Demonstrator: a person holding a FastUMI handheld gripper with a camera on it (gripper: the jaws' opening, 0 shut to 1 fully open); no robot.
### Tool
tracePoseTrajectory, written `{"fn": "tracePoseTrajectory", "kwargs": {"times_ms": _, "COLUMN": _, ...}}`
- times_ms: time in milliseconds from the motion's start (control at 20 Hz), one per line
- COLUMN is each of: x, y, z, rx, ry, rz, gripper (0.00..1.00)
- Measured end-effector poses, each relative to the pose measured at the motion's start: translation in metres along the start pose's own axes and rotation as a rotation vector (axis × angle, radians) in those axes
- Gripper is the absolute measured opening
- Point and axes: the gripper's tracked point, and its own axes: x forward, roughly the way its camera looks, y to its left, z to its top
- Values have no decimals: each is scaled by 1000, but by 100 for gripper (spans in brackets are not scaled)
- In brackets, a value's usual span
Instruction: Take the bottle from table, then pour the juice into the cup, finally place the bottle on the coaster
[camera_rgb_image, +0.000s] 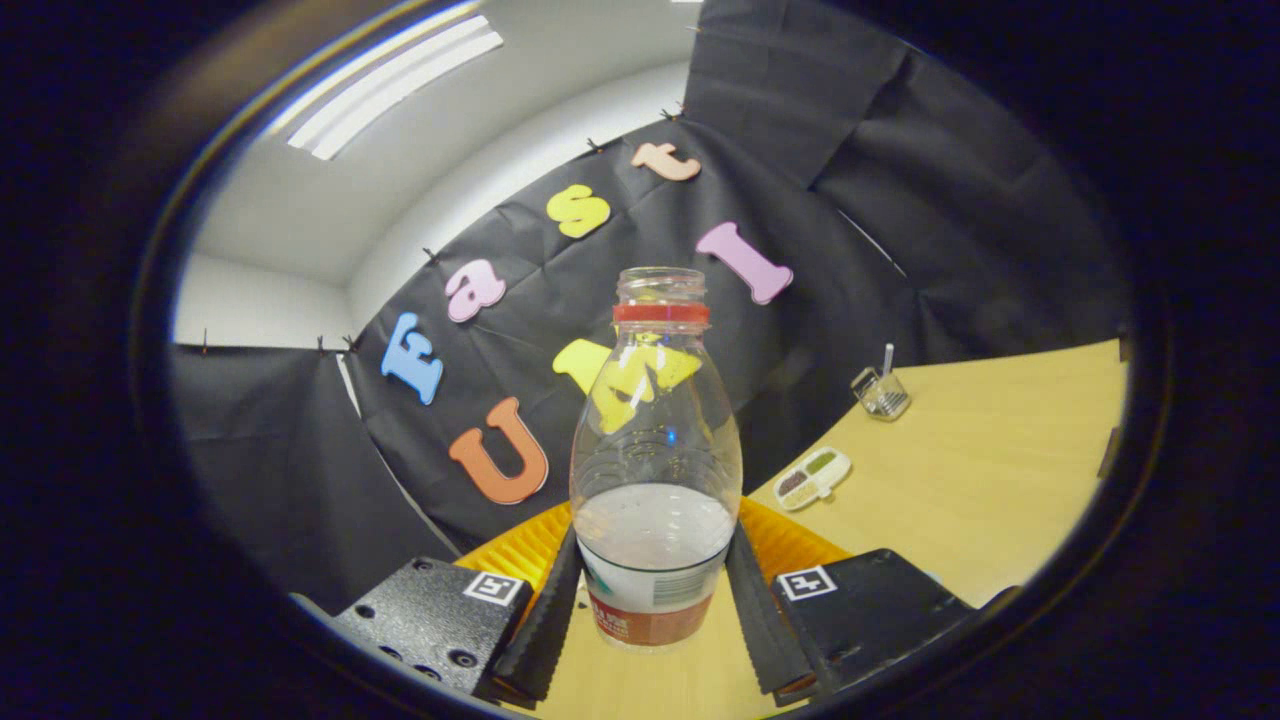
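A clear plastic bottle (655, 450) with a red neck ring and no cap stands upright between my fingers. Pale liquid fills roughly its lower third, above a white and red label. My gripper (655, 545) is shut on the bottle, with one ribbed finger (548, 610) on its left side and the other finger (762, 610) on its right. Whether the bottle's base rests on the wooden table (1000, 480) or hangs just above it, I cannot tell. A yellow-orange ribbed round piece (790, 540) lies right behind the bottle, just beyond my fingertips. A small clear cup (880, 393) with a white stick in it stands far off by the wall.
A small white dish (812, 477) with several compartments lies on the table between the ribbed piece and the clear cup. The black cloth wall (300, 470) runs close behind the bottle. The whole scene looks tilted.
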Motion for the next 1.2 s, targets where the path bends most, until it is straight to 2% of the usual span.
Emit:
{"fn": "tracePoseTrajectory", "kwargs": {"times_ms": 250, "x": 1, "y": 9, "z": 17, "rx": -248, "ry": -64, "rz": 16, "gripper": 78}}
{"fn": "tracePoseTrajectory", "kwargs": {"times_ms": 450, "x": 2, "y": 25, "z": 29, "rx": -490, "ry": -159, "rz": -40, "gripper": 78}}
{"fn": "tracePoseTrajectory", "kwargs": {"times_ms": 550, "x": 9, "y": 35, "z": 17, "rx": -505, "ry": -152, "rz": -25, "gripper": 78}}
{"fn": "tracePoseTrajectory", "kwargs": {"times_ms": 750, "x": 25, "y": 17, "z": 0, "rx": -524, "ry": -127, "rz": -43, "gripper": 78}}
{"fn": "tracePoseTrajectory", "kwargs": {"times_ms": 900, "x": 42, "y": 3, "z": -23, "rx": -542, "ry": -65, "rz": -39, "gripper": 78}}
{"fn": "tracePoseTrajectory", "kwargs": {"times_ms": 1200, "x": 71, "y": -43, "z": -88, "rx": -636, "ry": 82, "rz": -83, "gripper": 79}}
